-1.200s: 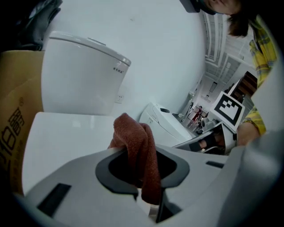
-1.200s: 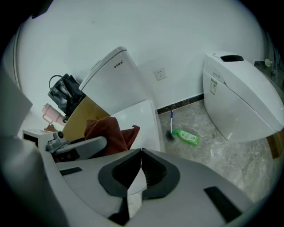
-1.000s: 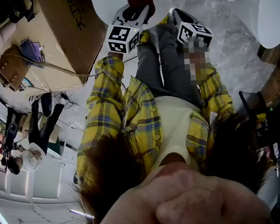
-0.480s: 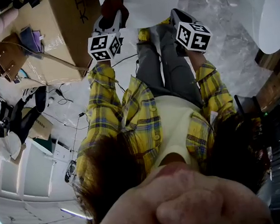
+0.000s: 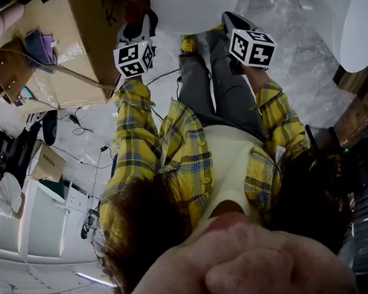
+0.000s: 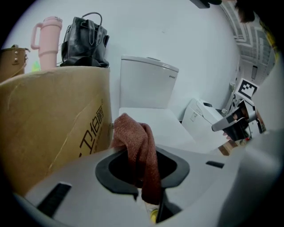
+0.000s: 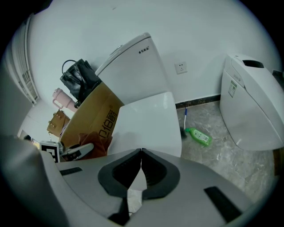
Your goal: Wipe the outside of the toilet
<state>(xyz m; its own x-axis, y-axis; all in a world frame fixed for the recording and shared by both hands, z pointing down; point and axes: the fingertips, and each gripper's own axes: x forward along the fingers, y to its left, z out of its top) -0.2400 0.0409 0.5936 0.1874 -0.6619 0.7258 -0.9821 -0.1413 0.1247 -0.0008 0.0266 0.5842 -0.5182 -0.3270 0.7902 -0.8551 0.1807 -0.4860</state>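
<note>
My left gripper [image 6: 148, 197] clamps the red cloth [image 6: 138, 148]; my right gripper [image 7: 141, 154] is clenched, empty. I'd press the cloth flat against the toilet [image 6: 148, 88] and wipe evenly.

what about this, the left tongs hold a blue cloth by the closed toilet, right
Wrong colour: the left tongs hold a reddish-brown cloth by the closed toilet, as the left gripper view shows.
</note>
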